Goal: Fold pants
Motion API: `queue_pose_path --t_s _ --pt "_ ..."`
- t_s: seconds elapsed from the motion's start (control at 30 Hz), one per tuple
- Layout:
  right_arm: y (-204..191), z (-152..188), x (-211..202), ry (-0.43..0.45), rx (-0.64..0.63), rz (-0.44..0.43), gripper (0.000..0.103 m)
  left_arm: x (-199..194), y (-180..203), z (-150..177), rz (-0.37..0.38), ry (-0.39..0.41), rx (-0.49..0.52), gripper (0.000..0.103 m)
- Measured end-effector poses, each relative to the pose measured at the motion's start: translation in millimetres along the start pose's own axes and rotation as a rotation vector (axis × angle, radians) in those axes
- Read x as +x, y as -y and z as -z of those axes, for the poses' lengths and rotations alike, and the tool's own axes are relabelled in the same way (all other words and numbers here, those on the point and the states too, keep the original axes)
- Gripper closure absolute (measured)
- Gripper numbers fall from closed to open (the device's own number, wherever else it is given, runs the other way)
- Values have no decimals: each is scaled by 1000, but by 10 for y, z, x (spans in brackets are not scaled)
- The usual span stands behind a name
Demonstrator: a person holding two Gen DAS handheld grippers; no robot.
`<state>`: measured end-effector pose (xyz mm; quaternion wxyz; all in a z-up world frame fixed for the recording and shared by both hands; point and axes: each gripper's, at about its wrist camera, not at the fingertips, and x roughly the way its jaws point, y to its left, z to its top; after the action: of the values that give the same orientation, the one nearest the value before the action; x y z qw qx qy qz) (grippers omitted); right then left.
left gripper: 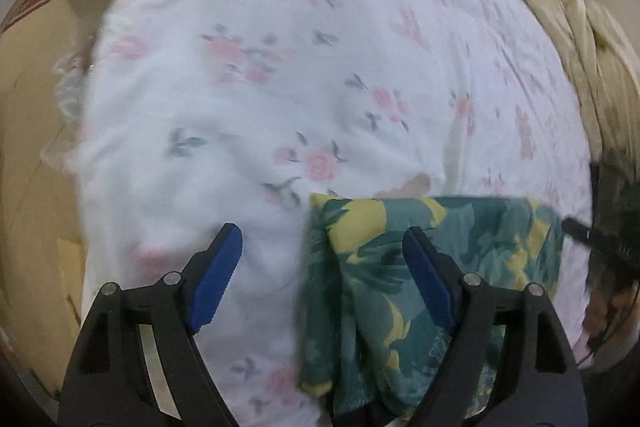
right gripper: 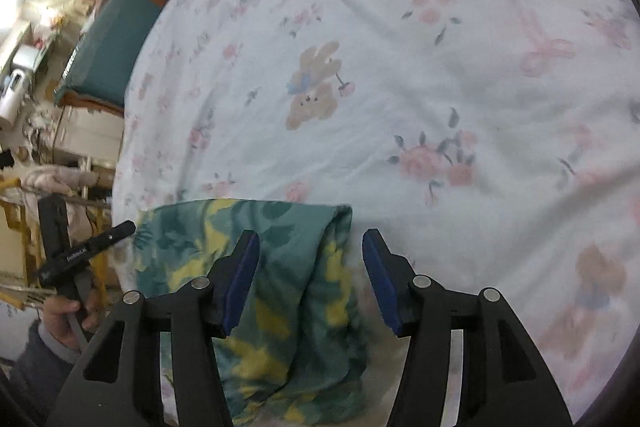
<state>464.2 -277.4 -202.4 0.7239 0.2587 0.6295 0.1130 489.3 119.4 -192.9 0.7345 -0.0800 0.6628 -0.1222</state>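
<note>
While the pants (left gripper: 432, 267) lie folded on the floral bedsheet (left gripper: 280, 67), the left gripper (left gripper: 322, 275) hangs over it with jaws wide apart, gripping nothing; pants under its right finger (left gripper: 424, 279), bare sheet under the left. Right gripper (right gripper: 310, 283) is also spread and empty, pants (right gripper: 288, 267) beneath its left finger (right gripper: 240, 279) and the gap.
</note>
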Motion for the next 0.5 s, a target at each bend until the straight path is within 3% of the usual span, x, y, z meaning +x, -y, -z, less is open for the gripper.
queue_pose_path --t_s 0.17,0.2,0.23,0.3,0.33,0.37,0.5 --pt "-2 -67 226 -80 -54 -23 46 100 252 -53 43 -2 123 24" --pt "-13 -81 255 -79 -69 -18 47 145 294 -60 18 -10 149 37" --pt "-18 -103 287 -80 -76 -16 47 194 338 -61 -8 -19 183 62" --pt "-17 -129 314 -85 -83 -19 55 235 370 -62 0 -40 216 87" --pt "-22 -143 319 -87 -87 -38 79 229 363 -84 39 -48 218 96" --pt "-33 -148 332 -104 -94 -80 94 203 374 -95 51 -53 232 96" --pt "-202 -156 216 -114 -230 -102 95 103 395 -211 76 -49 278 98"
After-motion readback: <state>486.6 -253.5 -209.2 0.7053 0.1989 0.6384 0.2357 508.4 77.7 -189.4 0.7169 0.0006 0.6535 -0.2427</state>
